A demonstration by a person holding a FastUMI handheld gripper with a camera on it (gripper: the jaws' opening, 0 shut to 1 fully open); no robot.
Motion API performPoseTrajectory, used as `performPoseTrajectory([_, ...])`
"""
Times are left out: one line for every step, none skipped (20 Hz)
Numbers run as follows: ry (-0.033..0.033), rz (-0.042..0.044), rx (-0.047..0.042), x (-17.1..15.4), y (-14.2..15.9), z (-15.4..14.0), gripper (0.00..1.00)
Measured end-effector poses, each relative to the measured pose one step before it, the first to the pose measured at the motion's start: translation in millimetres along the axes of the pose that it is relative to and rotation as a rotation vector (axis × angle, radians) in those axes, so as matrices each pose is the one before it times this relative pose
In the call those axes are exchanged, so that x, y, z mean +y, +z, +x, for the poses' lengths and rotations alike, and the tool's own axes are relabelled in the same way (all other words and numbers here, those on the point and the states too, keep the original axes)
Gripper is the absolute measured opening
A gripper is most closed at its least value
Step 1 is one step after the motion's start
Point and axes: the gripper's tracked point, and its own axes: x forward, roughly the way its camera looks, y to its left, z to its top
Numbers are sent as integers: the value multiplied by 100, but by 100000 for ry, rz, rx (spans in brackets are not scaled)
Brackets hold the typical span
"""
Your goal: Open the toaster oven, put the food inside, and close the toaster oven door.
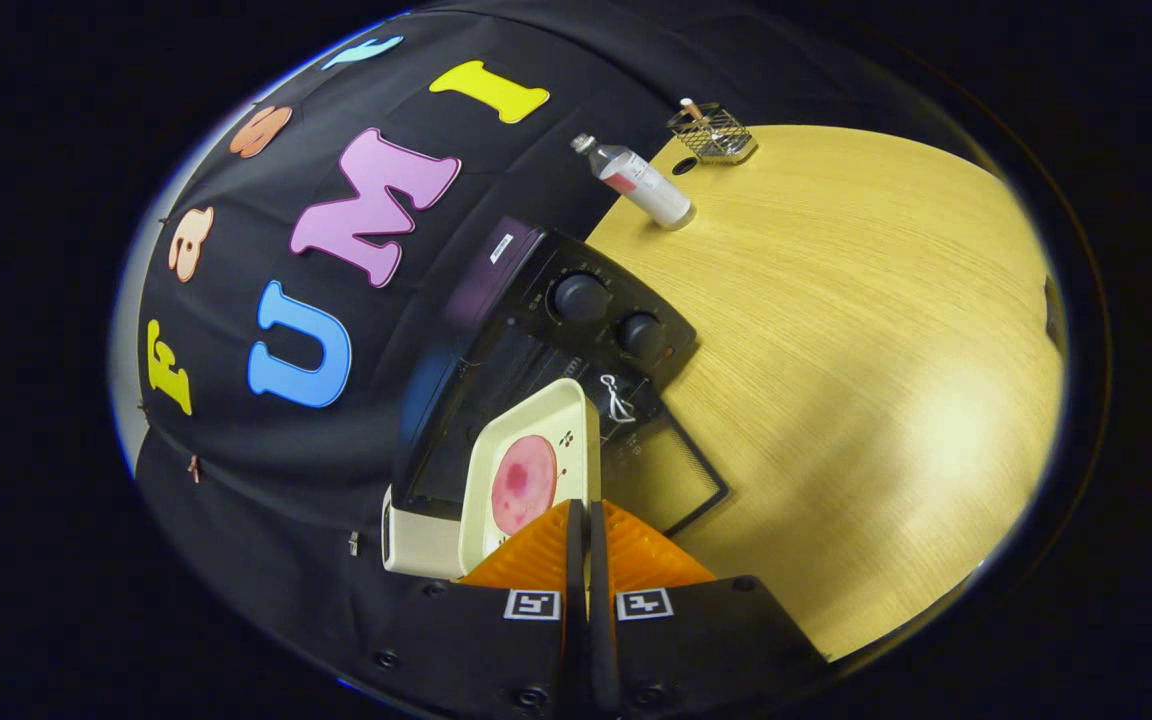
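- the gripper (581, 520) has two orange fingers (536, 550) pulled in close, with just a thin gap between them.
- the fingers pinch the near edge of a cream tray (576, 420). the tray edge sits in that thin gap, so both fingers press on it.
- a round pink slice of food (523, 483) lies flat on the tray, just ahead of the fingers.
- some small dark marks are on the tray past the food. they are too small to make out.
- the tray is tipped in this view and points into the oven (536, 330).
- the oven is black and its door (666, 470) is open. the door lies folded down on the table, beside the tray on the right.
- the far end of the tray is at the oven's mouth, over the dark space inside. how far in it goes is hard to tell.
- two round knobs (581, 297) sit on the oven front, past the tray.
- the oven stands on a light wood table (886, 350).
- farther back a bottle (636, 180) with a white and pink label stands on the table.
- past the bottle, near the table's far edge, is a small wire basket (713, 132) with a stick-like thing in it.
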Motion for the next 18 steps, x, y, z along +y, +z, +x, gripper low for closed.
performPoseTrajectory([-480, 391, -459, 229, -2, 785, 6])
performPoseTrajectory([-161, 806, -786, 299, -32, 820, 6])
performPoseTrajectory([-367, 759, -917, 182, 116, 919, 6])
performPoseTrajectory([-499, 1072, -1047, 225, 88, 920, 6])
performPoseTrajectory([-547, 1319, -600, 167, 78, 992, 6])
performPoseTrajectory([-1060, 1329, -550, 121, 150, 947, 6])
performPoseTrajectory([-382, 1295, -912, 257, 232, 938, 6])
performPoseTrajectory([-17, 821, -1333, 298, 239, 702, 6])
performPoseTrajectory([346, 460, -1206, 373, 203, 748, 6])
performPoseTrajectory([322, 365, -915, 379, 54, 631, 6])
performPoseTrajectory([321, 690, -977, 397, 124, 693, 6])
performPoseTrajectory([-78, 629, -612, 236, 14, 618, 6])
performPoseTrajectory([113, 541, -277, 222, -112, 613, 6])
performPoseTrajectory([-174, 380, -23, 164, -143, 455, 6])
performPoseTrajectory([-519, 235, -26, 28, -183, 490, 6])
performPoseTrajectory([-252, -71, 115, 117, -135, 402, 6])
performPoseTrajectory([-4, -178, 228, 106, -161, 461, 6])
performPoseTrajectory([-202, -178, 88, 67, -173, 370, 6])
